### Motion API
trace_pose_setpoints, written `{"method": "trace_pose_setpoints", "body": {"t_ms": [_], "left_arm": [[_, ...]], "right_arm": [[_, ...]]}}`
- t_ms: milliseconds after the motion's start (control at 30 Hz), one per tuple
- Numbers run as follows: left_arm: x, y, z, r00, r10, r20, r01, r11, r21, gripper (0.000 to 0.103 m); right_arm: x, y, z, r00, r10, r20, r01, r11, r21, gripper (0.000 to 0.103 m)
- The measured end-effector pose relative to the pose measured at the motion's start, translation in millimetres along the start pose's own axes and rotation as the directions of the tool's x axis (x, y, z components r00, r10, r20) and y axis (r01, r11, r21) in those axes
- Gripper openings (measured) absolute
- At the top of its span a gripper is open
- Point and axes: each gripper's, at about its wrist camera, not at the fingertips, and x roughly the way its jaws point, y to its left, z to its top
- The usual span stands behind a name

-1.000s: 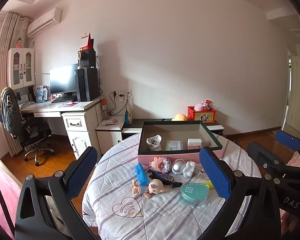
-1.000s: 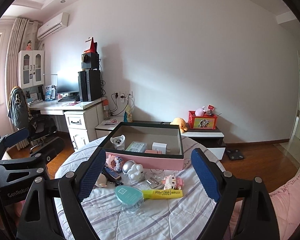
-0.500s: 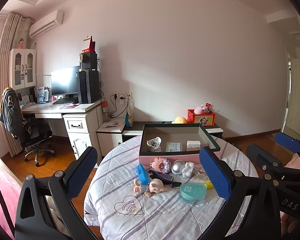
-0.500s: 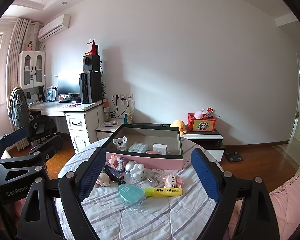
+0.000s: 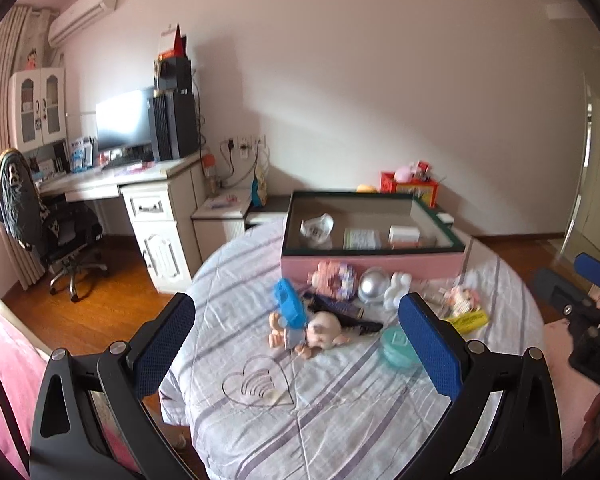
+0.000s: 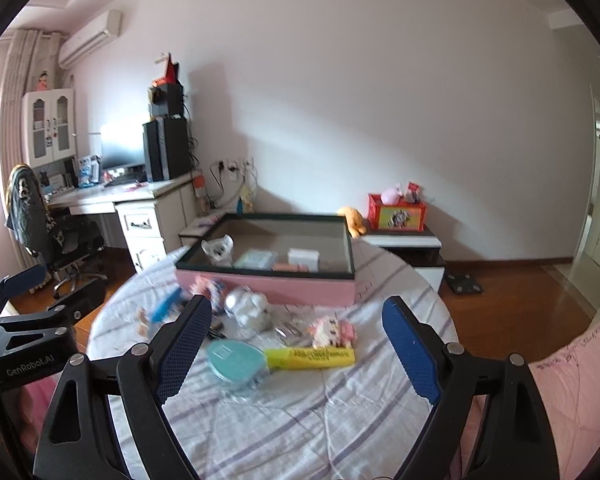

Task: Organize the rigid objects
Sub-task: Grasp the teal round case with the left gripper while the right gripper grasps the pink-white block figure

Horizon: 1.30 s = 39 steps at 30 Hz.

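Note:
A pink box (image 5: pixel 372 266) with a dark green rim stands at the far side of the round table (image 5: pixel 340 400); it holds a few small items. In front of it lie a blue toy (image 5: pixel 288 308), a baby doll (image 5: pixel 320 330), a silver ball (image 5: pixel 370 286), a teal case (image 6: pixel 238 362) and a yellow highlighter (image 6: pixel 312 358). My left gripper (image 5: pixel 296 344) is open and empty above the table's near side. My right gripper (image 6: pixel 296 348) is open and empty, above the teal case and highlighter. The box also shows in the right wrist view (image 6: pixel 268 280).
A white desk (image 5: pixel 140 188) with a monitor and an office chair (image 5: pixel 56 236) stand at the left. A low cabinet with a red box (image 6: pixel 396 214) is behind the table. Pink bedding (image 6: pixel 572 380) is at the right.
Both grippers have moved closer to the table and tilted down; the objects look larger and the current frames are motion-blurred. Both stay open and empty.

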Motion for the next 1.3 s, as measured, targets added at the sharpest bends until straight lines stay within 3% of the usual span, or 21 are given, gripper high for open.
{"method": "trace_pose_setpoints", "body": {"t_ms": [133,267,367,533,833,967,1067,1300], "left_arm": [[26,-10,-15,0.995,-0.048,-0.086,0.049,0.999,0.002,0.103],[50,-44,-29,0.978,-0.129,-0.164,0.136,0.990,0.033,0.103],[63,-67,-39,0.968,-0.146,-0.202,0.160,0.985,0.058,0.103],[93,-93,-47,0.951,-0.142,-0.274,0.169,0.983,0.077,0.103],[145,-104,-52,0.906,-0.148,-0.396,0.173,0.985,0.027,0.101],[143,-104,-51,0.907,-0.201,-0.370,0.224,0.975,0.019,0.073],[139,-97,-51,0.907,-0.221,-0.360,0.240,0.971,0.008,0.073],[123,-72,-40,0.928,-0.201,-0.314,0.212,0.977,0.003,0.072]], "right_arm": [[23,-16,-14,0.998,-0.008,-0.064,0.010,0.999,0.031,0.089],[42,-32,-29,0.993,-0.014,-0.119,0.021,0.998,0.062,0.089],[52,-45,-40,0.988,-0.028,-0.150,0.040,0.996,0.081,0.089],[67,-67,-53,0.981,-0.036,-0.191,0.058,0.992,0.115,0.089],[91,-82,-63,0.969,-0.019,-0.248,0.055,0.989,0.140,0.089],[97,-82,-64,0.966,-0.014,-0.257,0.052,0.989,0.140,0.089],[105,-79,-59,0.965,-0.009,-0.263,0.045,0.990,0.132,0.089],[141,-65,-42,0.954,0.026,-0.299,0.007,0.994,0.108,0.089]]}}
